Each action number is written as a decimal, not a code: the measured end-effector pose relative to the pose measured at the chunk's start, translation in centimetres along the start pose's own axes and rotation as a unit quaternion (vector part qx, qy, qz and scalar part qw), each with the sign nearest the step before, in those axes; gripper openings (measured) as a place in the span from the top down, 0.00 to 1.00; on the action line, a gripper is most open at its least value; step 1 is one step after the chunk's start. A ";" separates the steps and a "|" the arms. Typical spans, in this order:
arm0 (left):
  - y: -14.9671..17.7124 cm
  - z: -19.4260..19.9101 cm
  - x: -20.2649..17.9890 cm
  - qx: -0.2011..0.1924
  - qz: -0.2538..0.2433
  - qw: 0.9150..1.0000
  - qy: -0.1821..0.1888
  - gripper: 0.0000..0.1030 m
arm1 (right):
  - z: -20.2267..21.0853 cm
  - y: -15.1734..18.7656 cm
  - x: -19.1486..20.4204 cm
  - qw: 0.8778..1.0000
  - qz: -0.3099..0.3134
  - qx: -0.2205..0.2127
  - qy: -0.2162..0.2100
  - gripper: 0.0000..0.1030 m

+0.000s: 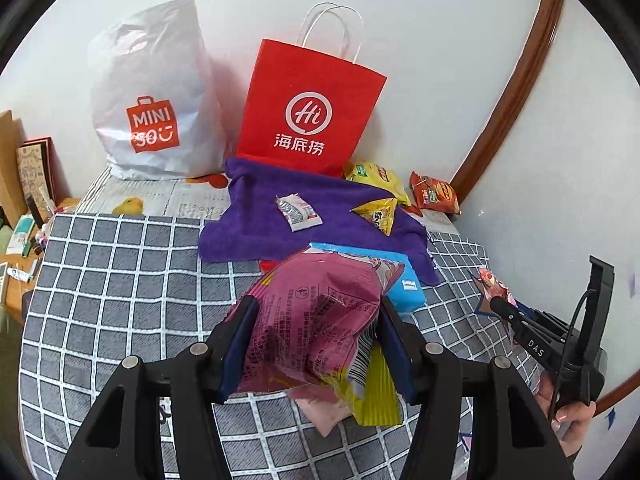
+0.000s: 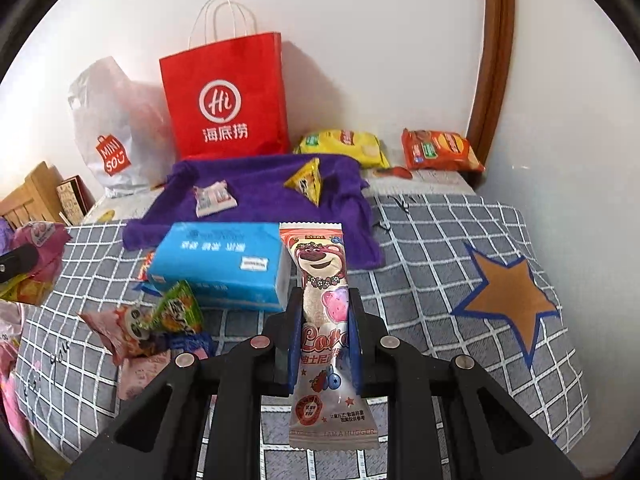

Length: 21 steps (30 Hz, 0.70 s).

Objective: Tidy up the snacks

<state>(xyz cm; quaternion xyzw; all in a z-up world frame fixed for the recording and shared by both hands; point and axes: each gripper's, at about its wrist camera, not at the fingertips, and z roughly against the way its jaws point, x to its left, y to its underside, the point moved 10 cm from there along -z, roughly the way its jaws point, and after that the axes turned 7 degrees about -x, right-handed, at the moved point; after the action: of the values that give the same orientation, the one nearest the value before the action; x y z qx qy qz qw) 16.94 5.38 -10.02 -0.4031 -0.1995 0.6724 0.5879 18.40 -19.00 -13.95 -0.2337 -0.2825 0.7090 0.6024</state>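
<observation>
While your left gripper (image 1: 316,340) clamps a pink snack bag (image 1: 316,320) between its pads, open checked bedspread (image 1: 120,280) lies to its left; a purple cloth (image 1: 260,208) and red paper bag (image 1: 308,112) sit ahead by the white wall (image 1: 440,40).

From the right wrist, your right gripper (image 2: 325,332) pinches a bear-print snack bar (image 2: 322,300), just beside a blue tissue pack (image 2: 216,264); bare bedspread with an orange star (image 2: 508,300) spreads rightward.

- The right gripper (image 2: 325,312) pinches a bear-print snack packet (image 2: 324,280) above the checked blanket (image 2: 440,240).
- A blue tissue pack (image 2: 216,264) lies just left, against the purple towel (image 2: 260,188).
- A red bag (image 2: 228,96) stands behind the towel.
</observation>
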 end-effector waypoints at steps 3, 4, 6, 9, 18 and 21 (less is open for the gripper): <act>-0.4 -0.6 -0.5 0.003 0.000 1.000 -0.001 0.45 | 0.1 -0.9 0.1 1.000 0.002 -0.005 0.000 0.81; -0.6 -0.8 -0.7 0.004 0.000 1.000 -0.002 0.45 | 0.1 -1.2 0.1 1.000 0.002 -0.006 -0.001 0.81; -1.0 -1.1 -1.0 0.004 -0.001 1.000 0.000 0.45 | 0.1 -1.9 0.1 1.000 0.001 -0.010 -0.002 0.81; -1.7 -1.6 -1.5 0.005 -0.003 1.000 -0.002 0.45 | -0.1 -3.0 0.2 1.000 0.002 -0.015 -0.004 0.81; -4.0 -3.3 -2.1 0.008 -0.006 1.000 -0.002 0.45 | -1.7 -5.5 0.9 1.000 0.004 -0.019 -0.011 0.81; -4.7 -4.1 -2.3 0.009 -0.009 1.000 -0.002 0.45 | -2.7 -6.1 1.3 1.000 0.007 -0.017 -0.013 0.81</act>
<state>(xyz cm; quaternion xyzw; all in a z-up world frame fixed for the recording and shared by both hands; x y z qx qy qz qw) 23.06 3.44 -8.26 -0.3947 -0.1988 0.6693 0.5972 24.36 -16.73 -11.76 -0.2364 -0.3008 0.7114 0.5896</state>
